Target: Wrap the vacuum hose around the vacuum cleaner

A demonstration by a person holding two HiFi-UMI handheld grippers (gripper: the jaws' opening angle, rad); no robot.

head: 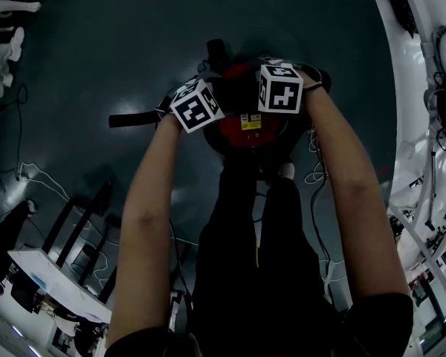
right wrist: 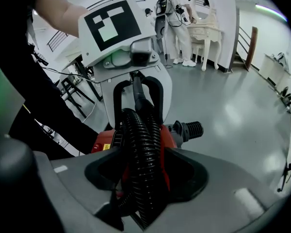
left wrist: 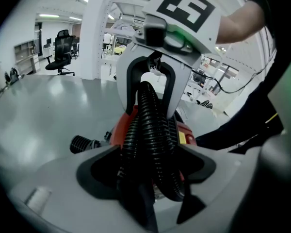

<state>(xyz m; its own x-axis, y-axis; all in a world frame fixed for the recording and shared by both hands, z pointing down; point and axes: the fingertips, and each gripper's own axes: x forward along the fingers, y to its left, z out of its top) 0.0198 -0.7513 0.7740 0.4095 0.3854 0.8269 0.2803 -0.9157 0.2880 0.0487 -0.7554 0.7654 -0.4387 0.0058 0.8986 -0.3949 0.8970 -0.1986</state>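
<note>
The red vacuum cleaner (head: 249, 129) stands on the dark floor right in front of the person's feet. Its black ribbed hose (left wrist: 153, 130) is bunched over the top of the red body (left wrist: 117, 130). My left gripper (left wrist: 162, 205) is shut on that bundle, with two strands pinched between its jaws. Facing it, my right gripper (right wrist: 131, 208) is shut on the same hose (right wrist: 143, 144) from the other side. In the head view both marker cubes, left (head: 197, 105) and right (head: 280, 88), hover close together above the vacuum and hide the jaws. A ribbed hose cuff (right wrist: 191, 129) sticks out sideways.
A black tube (head: 130, 119) lies on the floor to the left of the vacuum. Loose white cables (head: 37, 177) trail at lower left. White benches with equipment (head: 431, 125) line the right side. An office chair (left wrist: 60, 50) and a person in white (right wrist: 177, 23) are farther off.
</note>
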